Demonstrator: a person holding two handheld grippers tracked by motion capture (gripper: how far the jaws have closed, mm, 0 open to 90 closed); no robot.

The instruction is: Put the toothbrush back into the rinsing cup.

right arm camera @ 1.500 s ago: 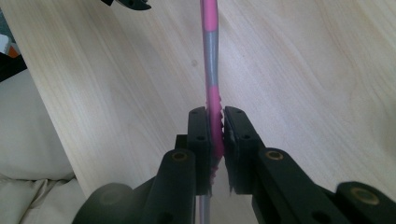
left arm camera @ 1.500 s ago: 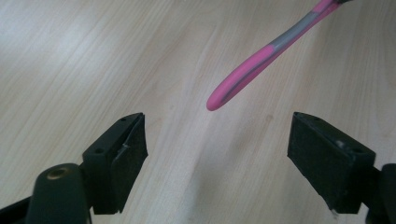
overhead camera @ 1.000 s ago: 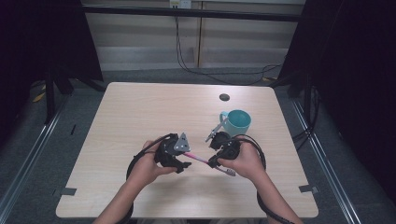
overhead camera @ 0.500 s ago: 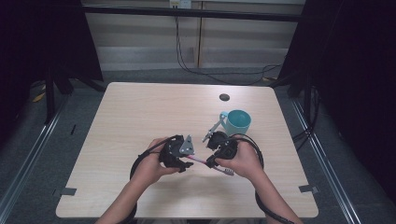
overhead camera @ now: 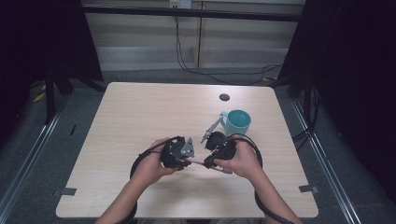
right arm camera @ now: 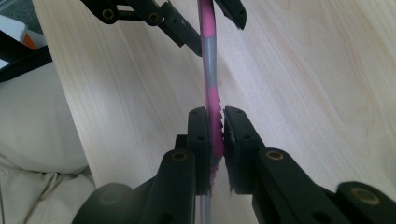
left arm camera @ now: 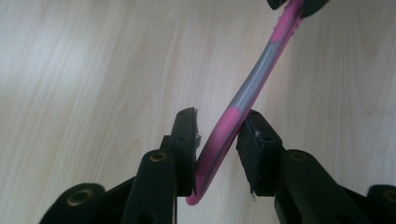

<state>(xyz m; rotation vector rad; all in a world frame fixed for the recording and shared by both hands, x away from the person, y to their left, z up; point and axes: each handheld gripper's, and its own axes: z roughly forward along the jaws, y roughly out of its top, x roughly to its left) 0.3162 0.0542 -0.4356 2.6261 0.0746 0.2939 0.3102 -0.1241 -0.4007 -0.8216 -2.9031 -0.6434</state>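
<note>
My right gripper point(right arm camera: 216, 135) clamps the pink-and-grey toothbrush point(right arm camera: 209, 60) by its ridged pink part. The slim, curved handle runs across to my left gripper point(left arm camera: 218, 140), whose jaws have just been closing around its pink end. A second ago that gripper stood farther left.

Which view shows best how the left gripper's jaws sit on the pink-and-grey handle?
Left gripper view: the pink-and-grey handle slants between the left gripper's pads, which have just been closing. Right gripper view shows those jaws at the top edge; high view shows only a pink sliver.
</note>
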